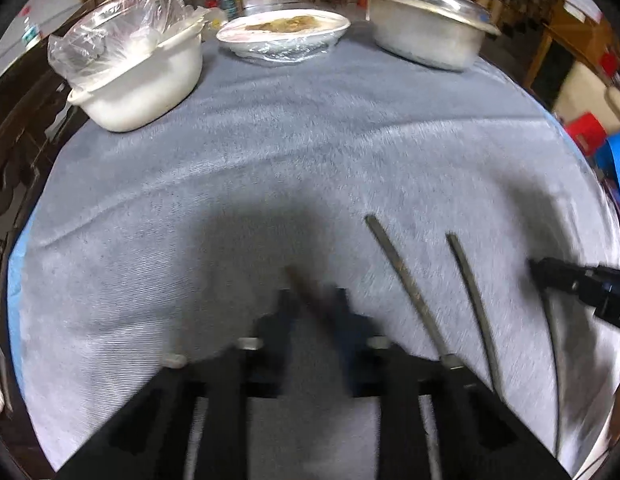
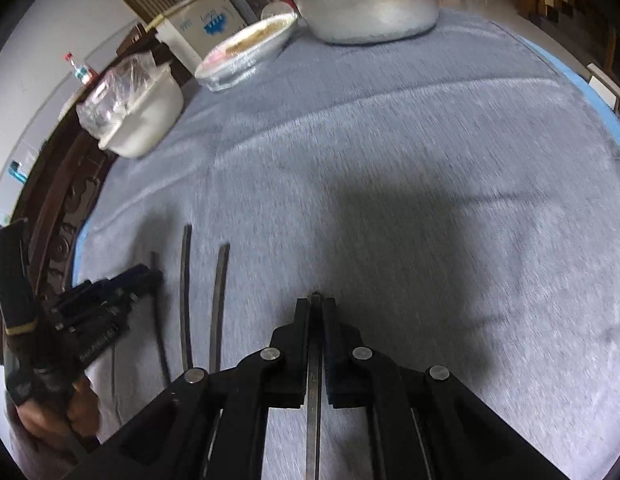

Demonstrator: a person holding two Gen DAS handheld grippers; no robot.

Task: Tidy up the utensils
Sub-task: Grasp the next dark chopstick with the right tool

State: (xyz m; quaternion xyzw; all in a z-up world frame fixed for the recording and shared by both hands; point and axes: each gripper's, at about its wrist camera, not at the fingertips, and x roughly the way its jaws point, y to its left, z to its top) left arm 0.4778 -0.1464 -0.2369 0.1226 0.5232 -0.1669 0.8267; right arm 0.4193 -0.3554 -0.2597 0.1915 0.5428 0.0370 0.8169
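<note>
Chopsticks lie on the grey cloth (image 1: 310, 152): two loose sticks (image 2: 201, 300) sit at nine o'clock of the right gripper (image 2: 316, 304), whose jaws are clamped on one chopstick (image 2: 314, 400). The left gripper (image 1: 312, 300) straddles a blurred brownish stick (image 1: 305, 288); whether it grips, I cannot tell.

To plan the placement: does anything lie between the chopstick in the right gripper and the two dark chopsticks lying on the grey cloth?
Nothing visible does. Only bare grey cloth separates the thin dark chopstick, clamped in the right gripper, from the two lying dark chopsticks.
</note>
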